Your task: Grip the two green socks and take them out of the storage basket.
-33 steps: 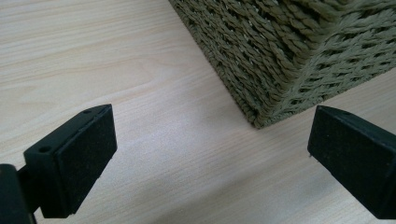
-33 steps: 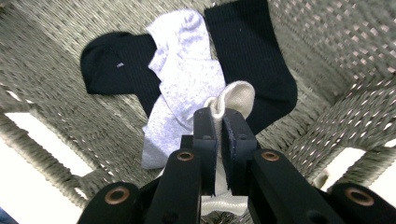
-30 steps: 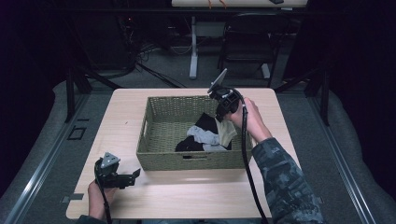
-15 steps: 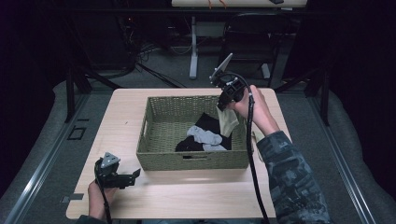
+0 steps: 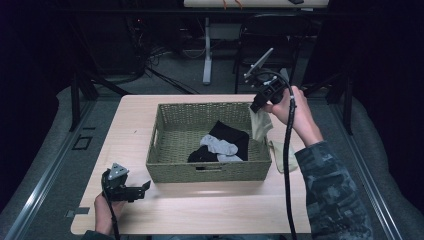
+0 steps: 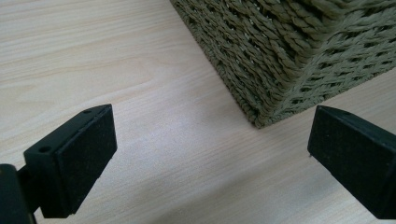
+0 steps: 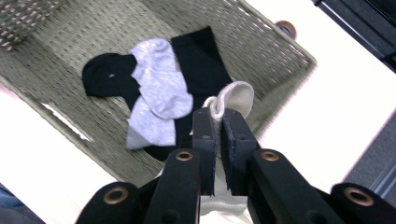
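A woven olive basket [image 5: 210, 171] stands mid-table. Inside lie black socks [image 5: 231, 136] and a grey sock [image 5: 220, 146]. My right gripper [image 5: 256, 106] hangs above the basket's right rim, shut on the top of a cream sock [image 5: 261, 125] that dangles from it. In the right gripper view the jaws [image 7: 218, 119] pinch the cream sock [image 7: 236, 97] over the grey sock [image 7: 159, 93] and a black sock [image 7: 201, 56]. My left gripper [image 5: 144, 187] rests open on the table by the basket's front left corner; between its wide jaws [image 6: 210, 135] is bare wood.
A second cream piece of cloth [image 5: 282, 155] lies on the table [image 5: 200, 210] just right of the basket. The basket corner [image 6: 280, 60] sits close ahead of the left gripper. A chair [image 5: 270, 35] and a desk leg stand beyond the far edge.
My right gripper has risen from inside the basket and shifted right, lifting the cream sock out over the right rim. The left gripper has stayed put.
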`<state>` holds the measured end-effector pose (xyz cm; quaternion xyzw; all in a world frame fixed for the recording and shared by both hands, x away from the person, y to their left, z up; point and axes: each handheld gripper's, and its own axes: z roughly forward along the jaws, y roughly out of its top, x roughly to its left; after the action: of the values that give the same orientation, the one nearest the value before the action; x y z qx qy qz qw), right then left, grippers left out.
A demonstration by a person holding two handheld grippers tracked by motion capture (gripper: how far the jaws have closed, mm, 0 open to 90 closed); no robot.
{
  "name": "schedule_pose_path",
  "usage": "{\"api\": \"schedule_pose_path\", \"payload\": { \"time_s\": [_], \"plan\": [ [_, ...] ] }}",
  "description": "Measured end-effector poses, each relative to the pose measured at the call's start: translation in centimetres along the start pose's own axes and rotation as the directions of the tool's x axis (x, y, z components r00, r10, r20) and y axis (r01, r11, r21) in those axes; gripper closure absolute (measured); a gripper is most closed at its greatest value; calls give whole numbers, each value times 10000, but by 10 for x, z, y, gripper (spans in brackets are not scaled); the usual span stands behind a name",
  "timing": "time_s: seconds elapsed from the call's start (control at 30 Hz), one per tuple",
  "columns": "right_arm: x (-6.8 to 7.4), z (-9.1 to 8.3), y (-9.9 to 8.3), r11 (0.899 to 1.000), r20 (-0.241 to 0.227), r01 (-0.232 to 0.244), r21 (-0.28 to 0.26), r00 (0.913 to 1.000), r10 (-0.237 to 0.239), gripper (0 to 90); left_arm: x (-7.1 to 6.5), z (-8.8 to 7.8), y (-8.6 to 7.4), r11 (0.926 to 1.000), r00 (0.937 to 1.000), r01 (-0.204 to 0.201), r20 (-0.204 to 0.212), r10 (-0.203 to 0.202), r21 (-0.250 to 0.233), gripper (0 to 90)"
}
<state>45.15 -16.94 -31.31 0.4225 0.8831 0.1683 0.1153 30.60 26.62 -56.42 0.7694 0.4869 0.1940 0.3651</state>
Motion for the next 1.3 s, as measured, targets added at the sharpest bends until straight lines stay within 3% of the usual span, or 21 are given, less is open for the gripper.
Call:
{"api": "schedule_pose_path", "payload": {
  "time_s": [0.33, 0.53, 0.83, 0.97, 1.3],
  "plan": [
    [-38, -14, -38, 9970, 208, -777, 23, 9968, 776, 851, -1, 0, 0, 10000, 10000, 25, -35, -25, 7, 13],
    [-59, -10, -61, 9896, 271, -1440, 38, 9892, 1438, 851, -1, 1, 1, 10000, 10000, -49, -59, 49, 45, 13],
    [-83, 18, -85, 9753, 313, -2192, 260, 9754, 2183, 851, -1, 1, 0, 10000, 10000, -15, -76, 16, 83, 13],
    [-87, 32, -92, 9692, 312, -2450, 262, 9692, 2442, 851, -1, 1, 1, 9999, 10000, -44, -73, 45, 118, 13],
    [-87, 81, -106, 9631, 459, -2624, 600, 9645, 2599, 852, 0, 1, 0, 10000, 10000, -11, -62, 11, 67, 13]
  ]
}}
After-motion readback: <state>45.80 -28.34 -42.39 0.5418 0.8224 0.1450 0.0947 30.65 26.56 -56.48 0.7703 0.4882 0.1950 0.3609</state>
